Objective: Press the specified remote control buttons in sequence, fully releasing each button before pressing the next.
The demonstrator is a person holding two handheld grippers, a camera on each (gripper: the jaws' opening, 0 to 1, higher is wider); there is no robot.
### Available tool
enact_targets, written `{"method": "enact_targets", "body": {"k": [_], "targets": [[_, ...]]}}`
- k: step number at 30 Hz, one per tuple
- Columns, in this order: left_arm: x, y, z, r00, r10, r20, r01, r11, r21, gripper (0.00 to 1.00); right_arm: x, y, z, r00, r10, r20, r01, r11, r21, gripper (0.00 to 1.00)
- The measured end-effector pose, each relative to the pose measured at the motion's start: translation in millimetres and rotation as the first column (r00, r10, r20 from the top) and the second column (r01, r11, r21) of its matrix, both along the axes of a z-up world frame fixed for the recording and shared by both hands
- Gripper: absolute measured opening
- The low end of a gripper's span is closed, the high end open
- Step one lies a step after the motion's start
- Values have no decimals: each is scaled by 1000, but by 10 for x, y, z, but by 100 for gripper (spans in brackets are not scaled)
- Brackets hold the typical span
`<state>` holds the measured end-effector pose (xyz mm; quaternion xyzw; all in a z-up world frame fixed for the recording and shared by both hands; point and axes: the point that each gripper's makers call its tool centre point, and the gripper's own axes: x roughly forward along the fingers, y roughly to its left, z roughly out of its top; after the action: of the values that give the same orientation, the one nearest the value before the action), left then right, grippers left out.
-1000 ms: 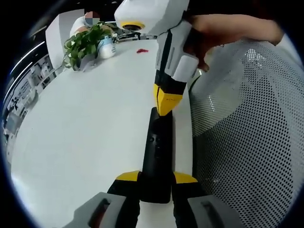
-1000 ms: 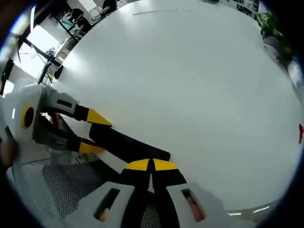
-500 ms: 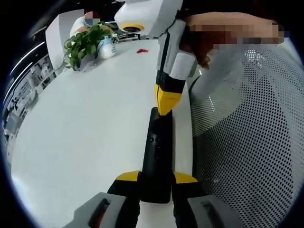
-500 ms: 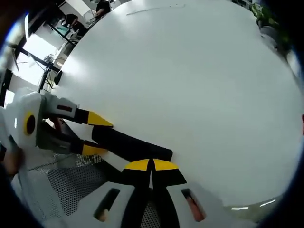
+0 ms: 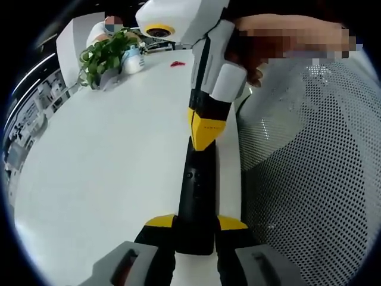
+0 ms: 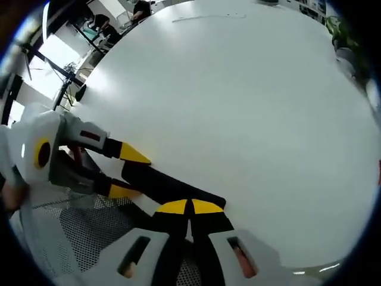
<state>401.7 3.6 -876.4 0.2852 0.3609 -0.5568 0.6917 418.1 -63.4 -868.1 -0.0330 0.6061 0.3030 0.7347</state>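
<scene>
A long black remote [image 5: 196, 190] lies along the right edge of the white table [image 5: 101, 161]. My left gripper [image 5: 196, 223] is shut on its near end, a yellow tip on each side. My right gripper [image 5: 202, 134] comes down from above with its jaws shut, and its yellow tips rest on the remote's far end. In the right gripper view the shut tips of my right gripper [image 6: 190, 207] sit over the end of the remote [image 6: 169, 186]. There my left gripper [image 6: 130, 174] clasps the remote from the left.
A potted plant [image 5: 106, 56], a white cup [image 5: 134, 59] and a small red item [image 5: 177, 63] stand at the table's far end. A white mesh chair back [image 5: 309, 179] fills the space right of the table edge. A hand [image 5: 280, 42] holds the right gripper.
My right gripper's shut tips have come slightly lower and further onto the remote's far end. The left gripper and the remote have stayed in place.
</scene>
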Motion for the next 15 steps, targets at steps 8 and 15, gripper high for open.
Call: {"method": "enact_targets", "body": {"k": [8, 15], "targets": [[2, -2, -4, 1000, 2, -1, -2, 1000, -1, 25, 31, -20, -24, 1000, 28, 12, -27, 999, -31, 0], [0, -3, -4, 1000, 2, -2, -2, 1000, 0, 25, 26, -27, -38, 1000, 0, 6, 0, 1000, -9, 0]]}}
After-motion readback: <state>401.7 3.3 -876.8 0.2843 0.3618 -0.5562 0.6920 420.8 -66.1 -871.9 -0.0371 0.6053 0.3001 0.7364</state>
